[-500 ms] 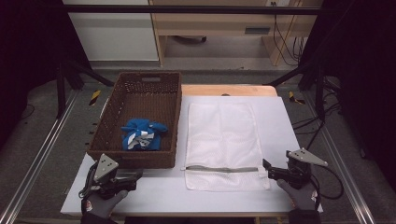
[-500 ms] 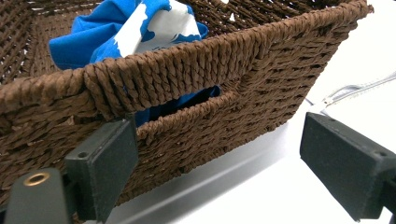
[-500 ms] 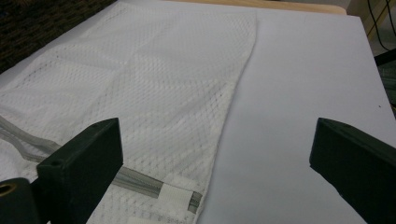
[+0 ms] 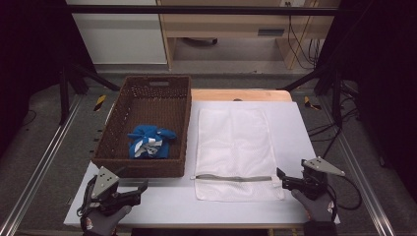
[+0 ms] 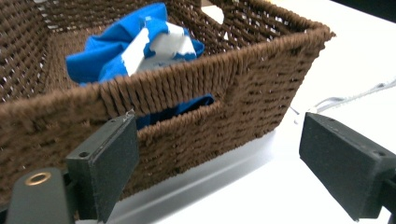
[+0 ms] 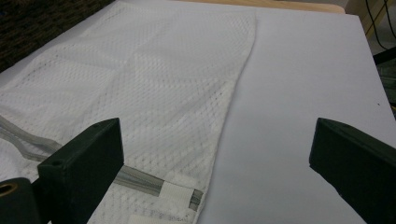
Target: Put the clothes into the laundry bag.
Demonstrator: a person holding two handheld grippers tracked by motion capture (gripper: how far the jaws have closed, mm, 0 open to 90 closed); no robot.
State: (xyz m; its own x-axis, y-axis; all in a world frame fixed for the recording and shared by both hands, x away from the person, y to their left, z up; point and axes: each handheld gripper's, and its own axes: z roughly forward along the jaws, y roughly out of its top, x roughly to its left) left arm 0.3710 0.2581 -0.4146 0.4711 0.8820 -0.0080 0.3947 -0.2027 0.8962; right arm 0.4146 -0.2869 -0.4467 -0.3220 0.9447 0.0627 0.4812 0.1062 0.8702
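A brown wicker basket [image 4: 140,167] stands on the left of the white table and holds a crumpled blue and white cloth [image 4: 147,140]. To its right a white mesh bag [image 4: 236,142] lies flat, its grey zipper [image 4: 231,178] near the front edge. My left gripper [image 4: 141,191] is open and empty just in front of the basket's near wall [image 5: 252,93], with the cloth [image 5: 135,46] visible over the rim. My right gripper [image 4: 282,179] is open and empty at the bag's near right corner [image 6: 140,79], beside the zipper end [image 6: 140,179].
The white tabletop [image 4: 300,132] has bare room to the right of the bag and along the front edge. A wooden board [image 4: 241,94] lies behind the bag. Metal rails [image 4: 44,162] and dark frame legs flank the table.
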